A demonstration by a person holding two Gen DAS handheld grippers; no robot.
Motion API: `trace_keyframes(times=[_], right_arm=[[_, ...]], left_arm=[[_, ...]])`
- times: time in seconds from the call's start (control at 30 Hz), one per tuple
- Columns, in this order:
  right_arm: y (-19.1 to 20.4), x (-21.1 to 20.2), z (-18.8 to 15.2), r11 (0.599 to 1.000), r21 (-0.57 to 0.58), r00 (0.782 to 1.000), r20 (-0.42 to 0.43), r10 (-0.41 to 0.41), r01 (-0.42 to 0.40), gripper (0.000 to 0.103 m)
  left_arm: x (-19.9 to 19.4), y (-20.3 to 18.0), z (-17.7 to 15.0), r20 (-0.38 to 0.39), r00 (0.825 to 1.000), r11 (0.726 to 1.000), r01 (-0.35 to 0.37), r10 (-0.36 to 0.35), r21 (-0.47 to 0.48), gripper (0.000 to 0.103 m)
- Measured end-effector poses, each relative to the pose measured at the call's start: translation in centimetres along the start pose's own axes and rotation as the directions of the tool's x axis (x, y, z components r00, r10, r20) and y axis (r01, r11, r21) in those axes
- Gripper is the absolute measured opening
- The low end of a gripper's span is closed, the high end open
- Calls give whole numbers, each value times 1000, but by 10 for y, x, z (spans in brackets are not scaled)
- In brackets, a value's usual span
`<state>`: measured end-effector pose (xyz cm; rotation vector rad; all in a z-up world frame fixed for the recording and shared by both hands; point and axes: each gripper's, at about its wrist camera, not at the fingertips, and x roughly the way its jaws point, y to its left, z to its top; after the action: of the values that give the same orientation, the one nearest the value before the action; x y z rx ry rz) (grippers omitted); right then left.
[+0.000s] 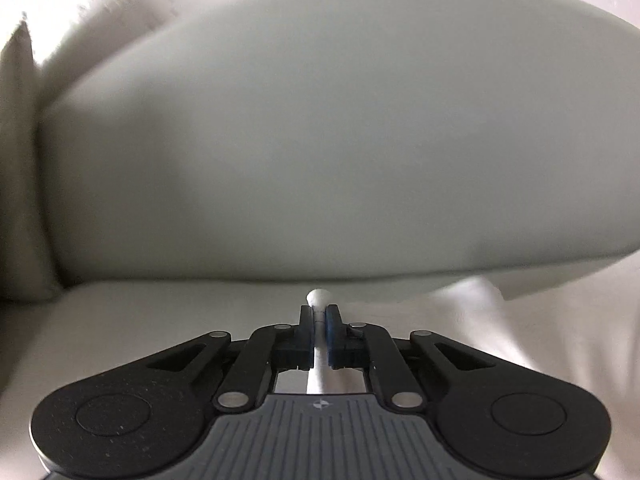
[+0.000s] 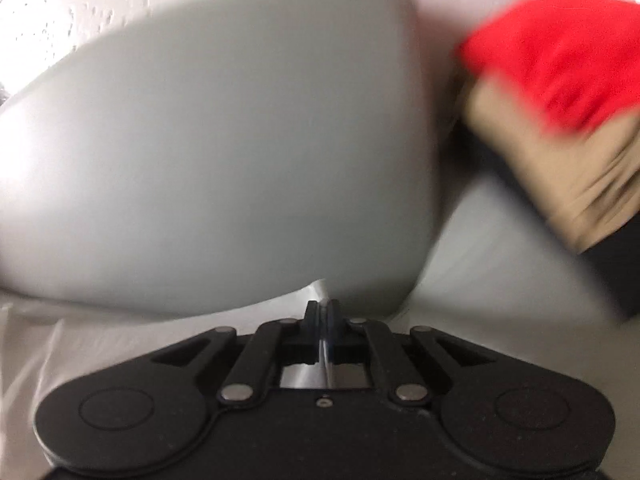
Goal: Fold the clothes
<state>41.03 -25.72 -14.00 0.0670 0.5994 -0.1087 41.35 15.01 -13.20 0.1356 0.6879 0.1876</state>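
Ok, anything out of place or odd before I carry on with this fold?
Nothing stands out. Both the left gripper and the right gripper pinch white cloth. A red and tan stack lies to the right, blurred.

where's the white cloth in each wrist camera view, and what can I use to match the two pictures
Left wrist: white cloth pinched between the left gripper pads, low centre.
Right wrist: white cloth clamped in the right gripper, low centre, spreading lower left.
Shared landmark: the grey sofa cushion behind it.

Big grey cushion right ahead of the tool, blocking the way. Folded red and tan clothes off to the right. Open seat just below.
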Motion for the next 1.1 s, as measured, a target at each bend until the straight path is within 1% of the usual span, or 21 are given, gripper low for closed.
trace_keyframes(times=[0.03, 0.1, 0.17, 0.2, 0.23, 0.27, 0.33, 0.37, 0.4, 0.5, 0.57, 0.67, 0.73, 0.8, 0.83, 0.93, 0.97, 1.0, 1.03, 1.07, 1.1], right_arm=[[-3, -3, -1, 999, 4, 999, 27, -40, 40, 3], [-15, 6, -3, 995, 57, 997, -7, -82, 83, 3], [-22, 17, -11, 990, 105, 994, -61, -87, 93, 3], [-26, 23, -16, 987, 129, 992, -88, -88, 99, 3], [-23, 21, -18, 989, 102, 992, -80, -100, 108, 3], [-19, 19, -19, 989, 87, 991, -79, -111, 118, 4], [-23, 3, -20, 985, 141, 993, -77, -86, 97, 11], [-28, -10, -20, 979, 186, 996, -65, -67, 79, 21], [-33, -23, -20, 971, 230, 997, -52, -49, 60, 26], [-45, -80, -24, 954, 299, 1000, 1, 11, -10, 26], [-52, -128, -27, 946, 317, 997, 34, 65, -72, 26], [-59, -206, -30, 926, 333, 984, 72, 164, -179, 26], [-60, -245, -18, 916, 325, 971, 108, 211, -235, 27], [-58, -290, -19, 899, 337, 958, 145, 246, -282, 32], [-57, -302, -18, 888, 345, 951, 159, 264, -304, 33], [-53, -300, -21, 865, 356, 935, 172, 311, -353, 41], [-53, -293, -23, 859, 362, 932, 168, 322, -362, 41], [-55, -280, -31, 841, 381, 923, 172, 344, -384, 37], [-58, -267, -39, 821, 400, 914, 176, 366, -406, 28], [-61, -254, -47, 801, 419, 904, 180, 388, -428, 5], [-58, -238, -56, 795, 449, 912, 148, 383, -407, 4]], left_arm=[[3, 2, 0, -3, 1000, 1000, -21, 21, -10, 5], [12, 4, -1, -31, 999, 998, -44, 43, -33, 5], [20, 3, -4, -60, 996, 997, -61, 58, -47, 6], [20, 0, -4, -54, 996, 997, -77, 75, -28, 7], [18, -3, -4, -54, 994, 996, -93, 92, -12, 9], [15, -3, -3, -55, 993, 994, -104, 104, -7, 15], [6, 4, 1, -72, 992, 993, -104, 101, -50, 16], [-3, 7, -1, -82, 994, 992, -83, 76, -90, 16], [-15, 16, -6, -84, 996, 989, -48, 36, -138, 16], [-67, 41, -24, -57, 995, 967, 63, -79, -247, 15], [-117, 51, -30, -1, 996, 971, 91, -93, -221, 15], [-193, 66, -39, 82, 990, 974, 130, -117, -184, 16], [-243, 75, -40, 131, 980, 967, 173, -151, -187, 16], [-279, 77, -41, 142, 969, 957, 226, -202, -182, 19], [-289, 75, -43, 134, 965, 952, 247, -225, -183, 19], [-290, 58, -58, 100, 959, 937, 281, -265, -205, 19], [-280, 49, -63, 87, 962, 939, 273, -260, -209, 19], [-267, 41, -68, 71, 964, 940, 265, -256, -216, 18], [-249, 35, -70, 50, 966, 937, 258, -253, -234, 15], [-228, 32, -73, 30, 967, 932, 254, -255, -258, 13], [-204, 34, -78, 11, 965, 921, 255, -264, -295, 13]])
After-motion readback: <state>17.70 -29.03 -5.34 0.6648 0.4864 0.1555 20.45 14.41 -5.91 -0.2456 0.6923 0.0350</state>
